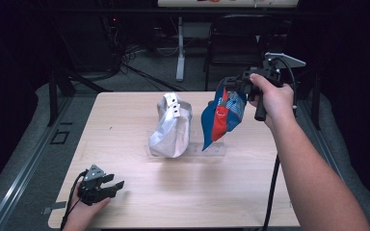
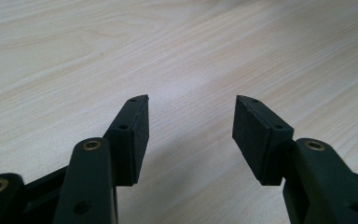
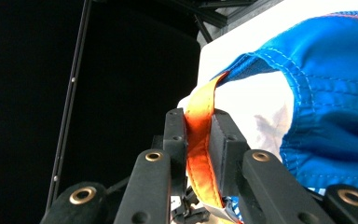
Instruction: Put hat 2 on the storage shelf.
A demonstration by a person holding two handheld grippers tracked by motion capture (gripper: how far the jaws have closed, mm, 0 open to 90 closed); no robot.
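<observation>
Blue bag (image 1: 224, 118) hangs above the table's (image 1: 183, 202) far right part, lifted by its orange strap (image 3: 200, 154). Nearest you, your left gripper (image 1: 107, 185) rests low at the near left corner, jaws spread wide with nothing between them, only bare wood beyond. Mid-table, a white bag (image 1: 170, 127) stands just left of the blue one. Farther off, your right gripper (image 1: 231, 86) is clamped tight on the strap.

Dark room; grey floor (image 1: 139, 67), loose cables (image 1: 139, 72), black chair (image 1: 236, 41), white stand leg (image 1: 180, 48).
</observation>
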